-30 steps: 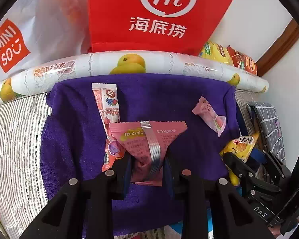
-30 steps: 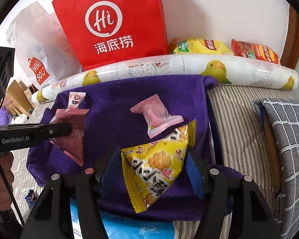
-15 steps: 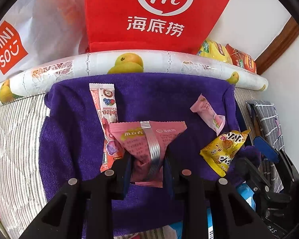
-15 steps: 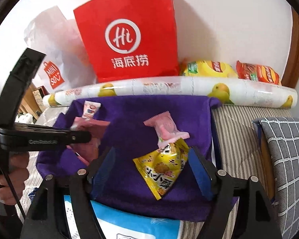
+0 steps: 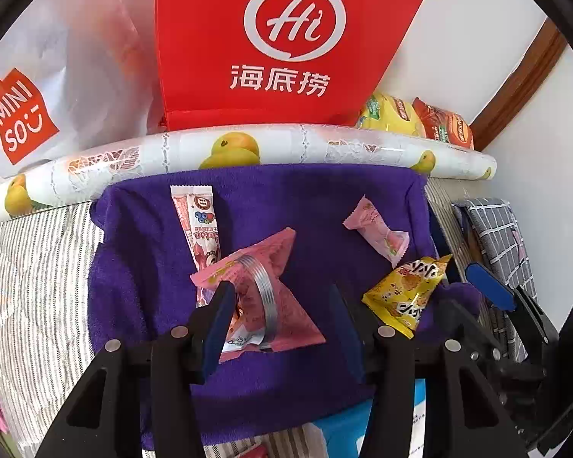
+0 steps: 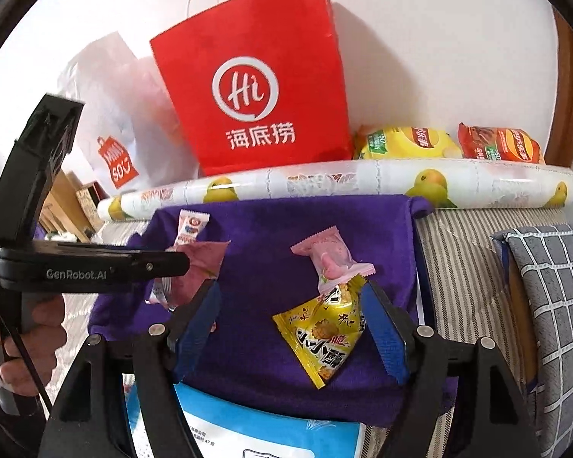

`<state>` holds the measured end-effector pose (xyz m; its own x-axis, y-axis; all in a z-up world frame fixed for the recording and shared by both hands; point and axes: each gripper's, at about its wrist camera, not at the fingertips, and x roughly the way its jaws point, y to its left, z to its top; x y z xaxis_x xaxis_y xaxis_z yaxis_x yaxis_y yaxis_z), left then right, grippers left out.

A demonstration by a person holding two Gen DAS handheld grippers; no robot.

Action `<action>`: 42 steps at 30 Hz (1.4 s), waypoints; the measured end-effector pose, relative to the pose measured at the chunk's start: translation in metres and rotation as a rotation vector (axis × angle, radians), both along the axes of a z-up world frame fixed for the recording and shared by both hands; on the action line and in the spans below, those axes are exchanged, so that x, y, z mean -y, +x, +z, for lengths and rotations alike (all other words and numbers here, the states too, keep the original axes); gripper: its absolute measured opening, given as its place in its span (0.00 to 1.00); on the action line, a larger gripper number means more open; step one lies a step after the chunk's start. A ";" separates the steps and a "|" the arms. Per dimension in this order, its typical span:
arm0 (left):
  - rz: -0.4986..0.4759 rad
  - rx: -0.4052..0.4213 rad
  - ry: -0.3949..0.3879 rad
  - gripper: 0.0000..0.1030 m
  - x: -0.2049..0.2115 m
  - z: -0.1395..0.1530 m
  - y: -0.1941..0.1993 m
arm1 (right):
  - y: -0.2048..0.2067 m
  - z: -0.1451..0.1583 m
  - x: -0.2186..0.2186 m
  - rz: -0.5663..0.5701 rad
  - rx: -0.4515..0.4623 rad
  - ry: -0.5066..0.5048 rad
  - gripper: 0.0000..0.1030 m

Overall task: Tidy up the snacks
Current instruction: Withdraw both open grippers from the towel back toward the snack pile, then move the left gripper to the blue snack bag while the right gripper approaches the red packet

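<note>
A purple towel [image 5: 141,267] [image 6: 271,229] holds the snacks. My left gripper [image 5: 280,305] is open; a pink triangular packet [image 5: 275,297] lies tilted on the towel between its fingers, against the left one. A long pink stick snack [image 5: 198,225] lies to its left, a pink wrapped candy [image 5: 378,233] [image 6: 330,259] to the right. My right gripper [image 6: 290,301] is open, with a yellow snack packet [image 6: 324,336] [image 5: 408,294] lying on the towel between its fingers. The left gripper [image 6: 95,267] shows from the side in the right wrist view.
A red Hi paper bag [image 5: 286,42] [image 6: 256,87] and a white Miniso bag [image 5: 38,87] stand behind a fruit-print roll [image 5: 248,149]. Yellow and red chip bags [image 6: 408,141] lie at back right. A grey checked cushion [image 6: 554,305] sits right. A blue package [image 6: 256,431] lies below.
My left gripper opened and let go of the pink triangular packet, which tipped over leftward. My right gripper released the yellow packet onto the towel and pulled back a little.
</note>
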<state>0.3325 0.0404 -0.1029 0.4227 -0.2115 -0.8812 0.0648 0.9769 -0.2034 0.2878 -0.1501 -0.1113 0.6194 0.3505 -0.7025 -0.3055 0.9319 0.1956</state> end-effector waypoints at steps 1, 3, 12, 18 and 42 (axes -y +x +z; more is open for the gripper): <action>0.004 0.010 -0.006 0.48 -0.002 0.004 -0.002 | 0.000 0.001 0.003 -0.013 -0.002 0.013 0.73; 0.011 0.024 -0.015 0.48 -0.006 0.010 -0.004 | -0.002 0.004 0.007 -0.035 -0.004 0.020 0.73; -0.007 0.098 -0.052 0.48 -0.004 0.045 -0.029 | -0.046 0.039 0.027 -0.142 0.026 0.001 0.73; -0.029 0.150 -0.060 0.48 0.006 0.068 -0.058 | -0.093 0.060 0.024 -0.146 0.056 -0.041 0.80; 0.102 0.113 -0.081 0.48 -0.058 0.033 -0.204 | -0.195 0.039 0.006 -0.130 0.025 -0.116 0.90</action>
<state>0.1286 0.0987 -0.0697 0.5407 -0.2310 -0.8089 -0.0073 0.9602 -0.2791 0.0925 -0.1563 -0.0725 0.6719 0.1835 -0.7175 -0.1840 0.9798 0.0783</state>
